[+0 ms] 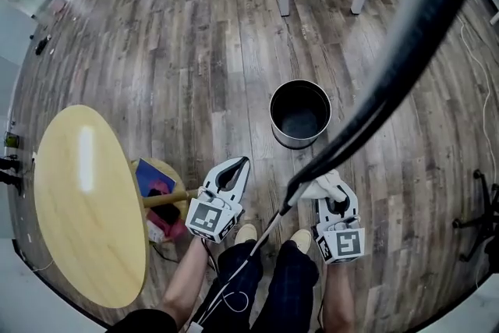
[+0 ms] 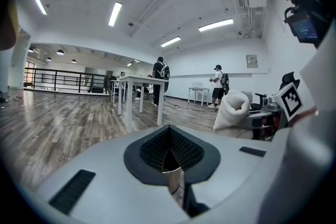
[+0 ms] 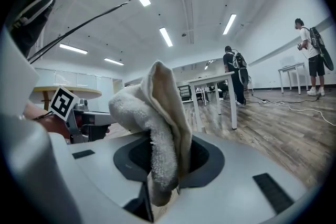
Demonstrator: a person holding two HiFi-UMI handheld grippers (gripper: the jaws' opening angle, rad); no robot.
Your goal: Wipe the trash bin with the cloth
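Head view: trash bin (image 1: 300,113) upright on wood floor (image 1: 195,51), ahead of left gripper (image 1: 245,162) and right gripper (image 1: 334,185), touching neither. Left gripper view: jaws together, tip to tip. Right gripper view: jaws clamped on bunched white cloth (image 3: 157,123).

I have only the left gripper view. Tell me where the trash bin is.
Observer: The head view shows the trash bin standing upright on the wooden floor, ahead of the person's shoes.
Operator: Report what the right gripper is holding.
Observer: The right gripper view shows the right gripper with its jaws shut on the cloth, which bunches up above them.
Operator: Check for contact with the bin.
Observer: None. In the head view the cloth is apart from the bin, short of its rim.
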